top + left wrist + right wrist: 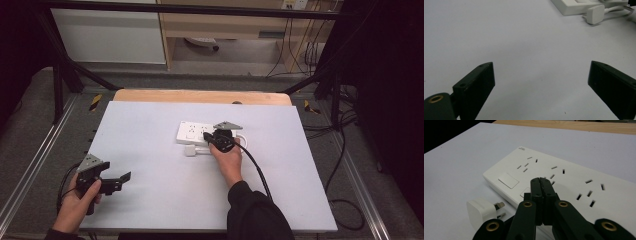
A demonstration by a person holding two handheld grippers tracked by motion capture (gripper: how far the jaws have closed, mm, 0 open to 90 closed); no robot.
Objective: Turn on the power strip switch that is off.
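A white power strip [192, 131] lies flat on the table, a little right of the middle. Its sockets and two flat switches face up in the right gripper view, power strip [576, 178]. A small white plug [190, 150] lies on its side just in front of the strip, prongs towards it; it is plug [481, 210] and plug [595, 14]. My right gripper [209, 136] is shut with nothing between its jaws. Its tips, right gripper [539, 180], sit low over the strip near a switch. My left gripper [120, 181] is open and empty at the front left, over bare table; it is left gripper [540, 75].
A white cable [617, 10] curls beside the strip. The table top [150, 150] is a pale sheet over a wooden board whose edge [200, 96] shows at the back. Black frame posts and loose cables stand on the floor around the table.
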